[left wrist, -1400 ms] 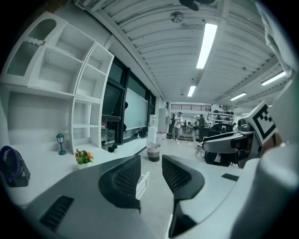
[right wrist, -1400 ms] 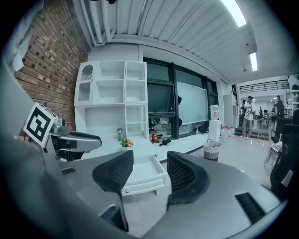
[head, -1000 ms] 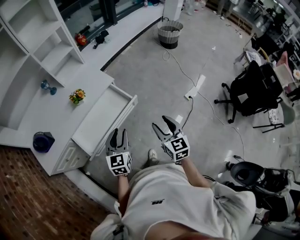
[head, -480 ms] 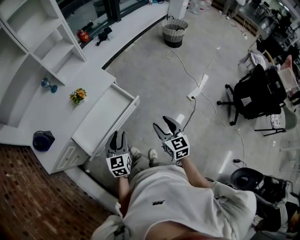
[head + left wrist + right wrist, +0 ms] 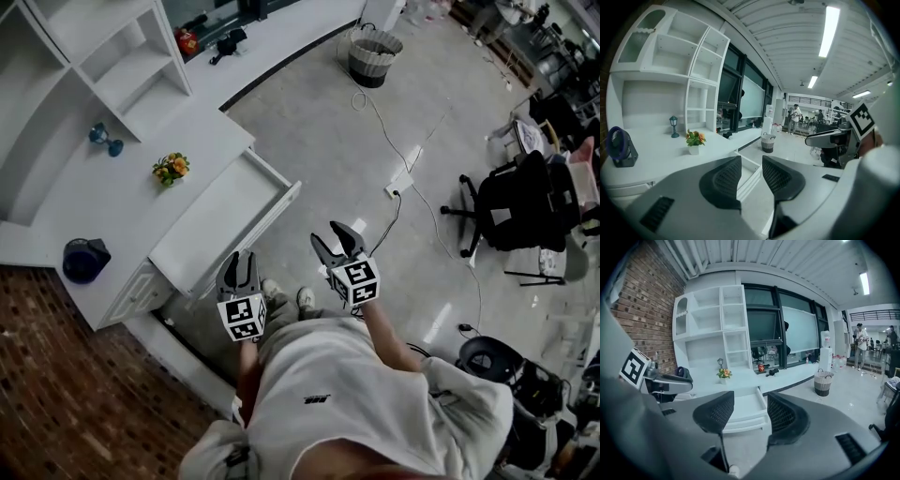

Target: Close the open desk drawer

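Observation:
The white desk (image 5: pixel 112 211) stands at the left, and its drawer (image 5: pixel 220 225) is pulled out toward the floor and looks empty. My left gripper (image 5: pixel 239 264) hovers just below the drawer's near corner, its jaws a little apart with nothing between them. To its right my right gripper (image 5: pixel 335 241) hangs over the floor, open and empty. The drawer (image 5: pixel 749 165) shows through the gap of the left gripper (image 5: pixel 751 176) in the left gripper view. Ahead of the right gripper (image 5: pixel 750 416), the drawer (image 5: pixel 745 409) is seen from its front.
On the desk stand a dark fan (image 5: pixel 82 258), a small flower pot (image 5: pixel 171 170) and a blue lamp figure (image 5: pixel 104 137); shelves rise behind. A waste basket (image 5: pixel 374 56), a power strip with cable (image 5: pixel 404 183) and an office chair (image 5: pixel 511 211) are on the floor.
The person has stepped toward the desk, so both grippers are nearer the drawer's near corner. The drawer has stayed open and both grippers hold nothing.

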`<state>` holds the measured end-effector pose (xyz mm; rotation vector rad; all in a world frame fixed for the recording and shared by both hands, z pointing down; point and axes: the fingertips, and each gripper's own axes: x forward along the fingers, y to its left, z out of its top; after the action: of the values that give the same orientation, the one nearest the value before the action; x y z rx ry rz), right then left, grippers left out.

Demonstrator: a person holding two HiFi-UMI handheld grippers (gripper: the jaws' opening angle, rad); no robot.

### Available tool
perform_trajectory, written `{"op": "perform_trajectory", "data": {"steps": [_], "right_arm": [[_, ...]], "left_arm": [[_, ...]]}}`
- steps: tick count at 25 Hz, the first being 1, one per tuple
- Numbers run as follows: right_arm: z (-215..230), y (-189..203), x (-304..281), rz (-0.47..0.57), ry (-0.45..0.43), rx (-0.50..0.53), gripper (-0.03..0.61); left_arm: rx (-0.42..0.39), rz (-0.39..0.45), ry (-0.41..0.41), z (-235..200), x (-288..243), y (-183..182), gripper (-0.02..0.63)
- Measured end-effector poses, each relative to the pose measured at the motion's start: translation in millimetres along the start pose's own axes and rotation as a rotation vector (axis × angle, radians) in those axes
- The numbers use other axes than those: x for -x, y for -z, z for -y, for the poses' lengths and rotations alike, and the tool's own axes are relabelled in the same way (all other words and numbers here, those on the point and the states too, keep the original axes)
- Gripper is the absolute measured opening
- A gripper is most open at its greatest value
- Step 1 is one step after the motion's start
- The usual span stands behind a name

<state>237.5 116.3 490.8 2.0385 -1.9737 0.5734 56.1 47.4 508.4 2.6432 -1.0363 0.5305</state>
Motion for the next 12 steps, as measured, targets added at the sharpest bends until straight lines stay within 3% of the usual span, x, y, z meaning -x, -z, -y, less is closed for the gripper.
{"op": "perform_trajectory", "data": {"steps": [12], "right_arm": [[-18.7, 29.2, -73.0, -0.118, -0.043, 0.021, 0.225]], "left_arm": [[0.064, -0.057, -0.022, -49.5, -27.6, 29.0, 0.15]]}}
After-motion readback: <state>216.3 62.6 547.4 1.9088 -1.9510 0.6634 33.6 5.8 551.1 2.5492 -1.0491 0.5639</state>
